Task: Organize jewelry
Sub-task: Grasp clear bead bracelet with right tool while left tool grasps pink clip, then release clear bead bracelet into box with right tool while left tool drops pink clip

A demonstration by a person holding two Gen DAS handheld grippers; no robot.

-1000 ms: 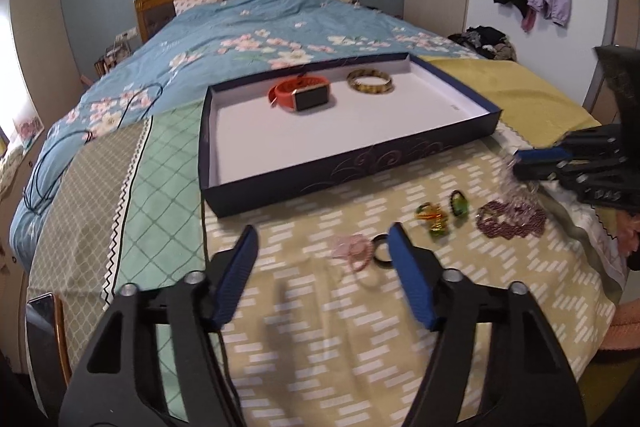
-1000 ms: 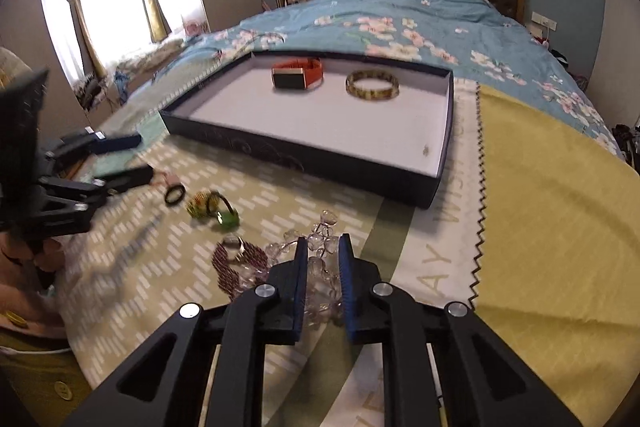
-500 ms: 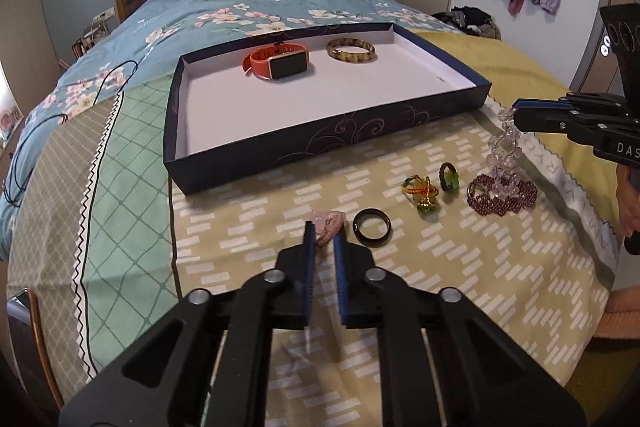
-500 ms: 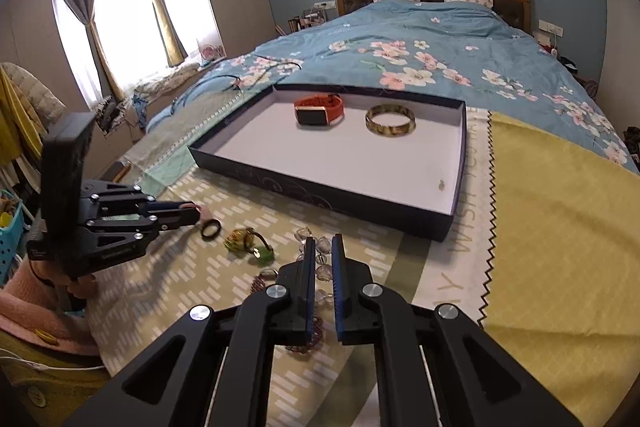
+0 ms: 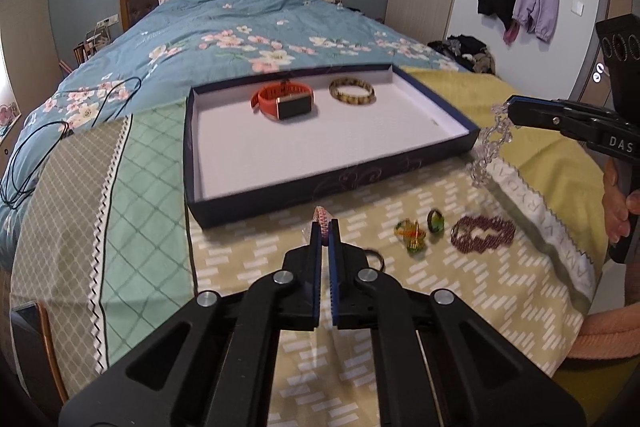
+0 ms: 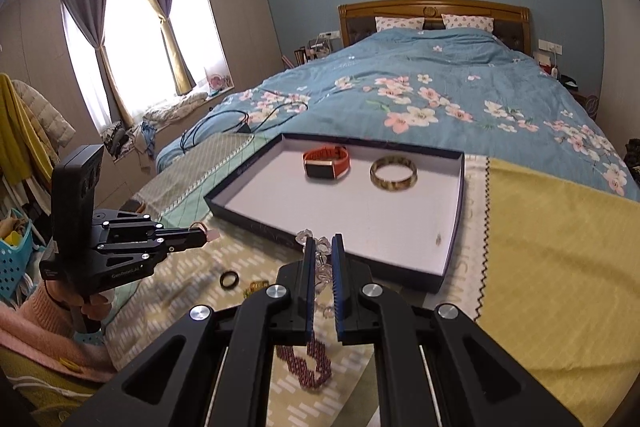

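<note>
A second ago the left gripper stood wide open over the bedspread with the pink bracelet lying between its fingers; its jaws have just been closing, and now they pinch that bracelet, which pokes up past the tips. The right gripper was already nearly closed low over the heap of jewelry; now it is higher, clamped on the clear bead bracelet, whose loop hangs free in the air beside the box's near right corner. The open dark box lies on the patterned cloth spread over the bed — inside it, at the far end, an orange smartwatch and, just beside it but apart, a tortoiseshell bangle. On the cloth in front of the box lie a black ring, partly hidden behind the left gripper in its own view, a yellow-green trinket, a green ring just beside it, and a dark red beaded bracelet further right. Nothing lies between the box's near wall and either gripper. A black cable trails over the floral duvet to the left of the box. A hand in a pink sleeve grips the right gripper's handle.
</note>
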